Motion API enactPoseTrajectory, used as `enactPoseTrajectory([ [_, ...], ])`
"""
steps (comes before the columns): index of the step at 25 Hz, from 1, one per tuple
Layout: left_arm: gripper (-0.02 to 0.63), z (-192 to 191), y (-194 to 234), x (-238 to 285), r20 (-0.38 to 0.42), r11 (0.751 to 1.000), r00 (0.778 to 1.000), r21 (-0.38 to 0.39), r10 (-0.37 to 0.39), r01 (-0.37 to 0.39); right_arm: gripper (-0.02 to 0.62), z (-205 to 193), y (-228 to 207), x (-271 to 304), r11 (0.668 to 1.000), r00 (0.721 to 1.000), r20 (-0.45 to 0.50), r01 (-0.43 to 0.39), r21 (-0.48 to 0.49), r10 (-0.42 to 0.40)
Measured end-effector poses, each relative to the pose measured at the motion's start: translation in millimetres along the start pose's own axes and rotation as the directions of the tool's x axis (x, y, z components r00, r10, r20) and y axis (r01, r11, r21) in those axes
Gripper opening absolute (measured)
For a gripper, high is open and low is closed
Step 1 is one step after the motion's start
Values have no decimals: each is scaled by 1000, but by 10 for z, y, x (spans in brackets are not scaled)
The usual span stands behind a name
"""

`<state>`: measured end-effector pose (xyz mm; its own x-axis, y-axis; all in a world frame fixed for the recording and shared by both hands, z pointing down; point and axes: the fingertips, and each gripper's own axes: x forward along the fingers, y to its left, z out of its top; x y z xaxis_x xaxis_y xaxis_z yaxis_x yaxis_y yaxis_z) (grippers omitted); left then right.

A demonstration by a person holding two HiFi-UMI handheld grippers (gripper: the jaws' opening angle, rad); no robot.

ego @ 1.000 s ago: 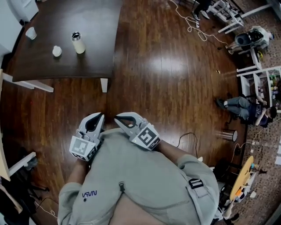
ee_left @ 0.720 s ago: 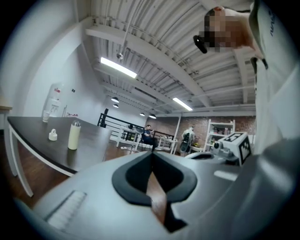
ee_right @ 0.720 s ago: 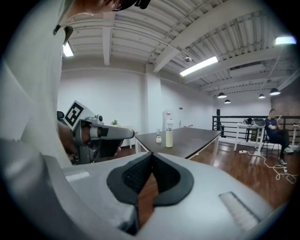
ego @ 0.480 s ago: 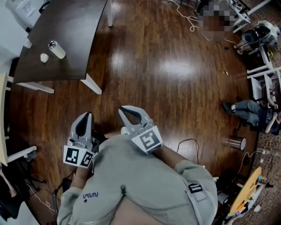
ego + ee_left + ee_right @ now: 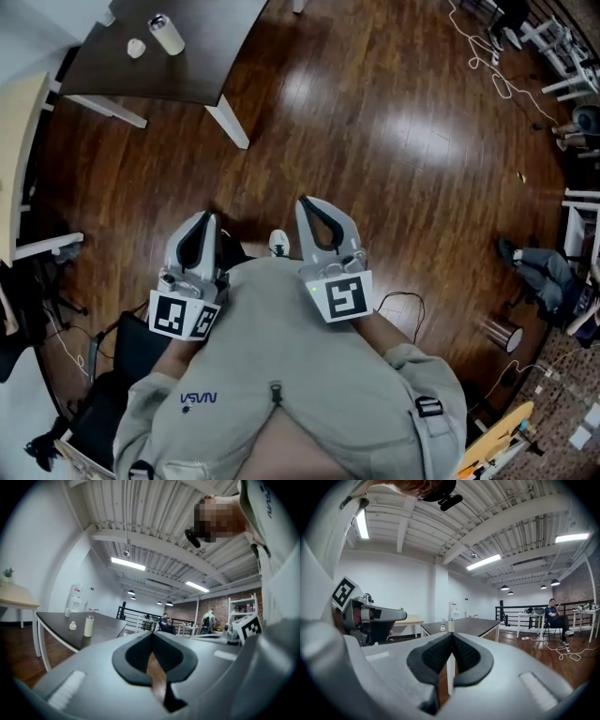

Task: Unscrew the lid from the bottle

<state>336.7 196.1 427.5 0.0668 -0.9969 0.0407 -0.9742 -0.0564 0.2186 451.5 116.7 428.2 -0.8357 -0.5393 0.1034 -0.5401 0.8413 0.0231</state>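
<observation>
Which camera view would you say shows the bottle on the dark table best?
The left gripper view: the bottle stands upright in side profile. The head view shows it small, from above, near the top edge; the right gripper view shows it tiny and distant.

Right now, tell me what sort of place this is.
Likely an open loft-style workspace or lab: a dark wood floor with loose cables, a beamed ceiling with strip lights, and a brick wall at the far end.
</observation>
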Motion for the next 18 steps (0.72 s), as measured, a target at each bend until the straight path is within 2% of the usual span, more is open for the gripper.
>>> enactPoseTrajectory([
  [7,3,-60,-27,-85,-6,1000,1000,19,-5,5,0,-86,102,-49,1000,1000,0,15,9,-15],
  [13,3,-111,-22,-116,3,1000,1000,19,-1,1,-2,-205,203,-50,1000,1000,-30,-8,-17,8],
  [18,3,-140,-11,-168,10,1000,1000,5,17,-17,-2,-214,218,-7,1000,999,-38,-27,-3,27],
])
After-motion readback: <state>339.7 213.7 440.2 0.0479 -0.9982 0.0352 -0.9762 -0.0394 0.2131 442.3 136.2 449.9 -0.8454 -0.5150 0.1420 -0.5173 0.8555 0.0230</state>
